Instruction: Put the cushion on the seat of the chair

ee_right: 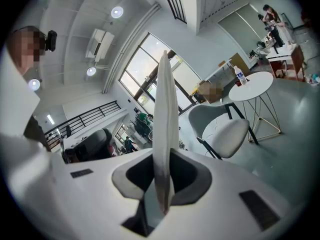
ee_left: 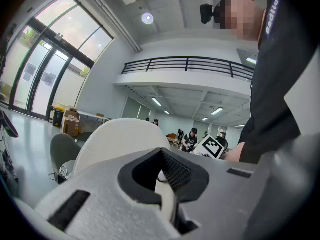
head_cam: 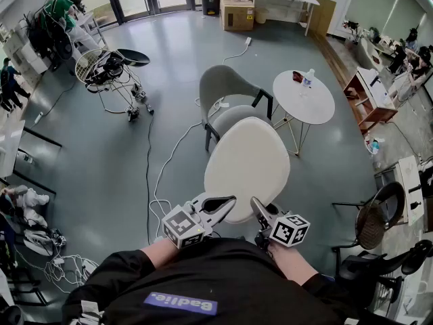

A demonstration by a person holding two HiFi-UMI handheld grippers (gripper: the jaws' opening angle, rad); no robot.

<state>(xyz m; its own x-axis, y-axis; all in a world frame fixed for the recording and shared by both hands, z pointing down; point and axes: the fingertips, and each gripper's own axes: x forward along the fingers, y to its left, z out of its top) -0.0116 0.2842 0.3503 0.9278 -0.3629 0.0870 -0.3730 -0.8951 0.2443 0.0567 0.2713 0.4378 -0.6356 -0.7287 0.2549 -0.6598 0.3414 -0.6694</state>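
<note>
Off-white oval flat cushion (head_cam: pixel 247 161) looks light, prob. semi-stiff, so rim hold suits: L gripper (head_cam: pixel 222 204) & R gripper (head_cam: pixel 259 208) fingers both pinching its near edge, grey shell chair (head_cam: pixel 223 87) beyond fingertips.

A purple patch (head_cam: pixel 180 304) on the person's black shirt (head_cam: pixel 223 269) reads "Badlie." in white.

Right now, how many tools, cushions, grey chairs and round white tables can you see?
Tools: 2, the left tool and the right tool
Cushion: 1
Grey chair: 1
Round white table: 1
Total: 5
</note>
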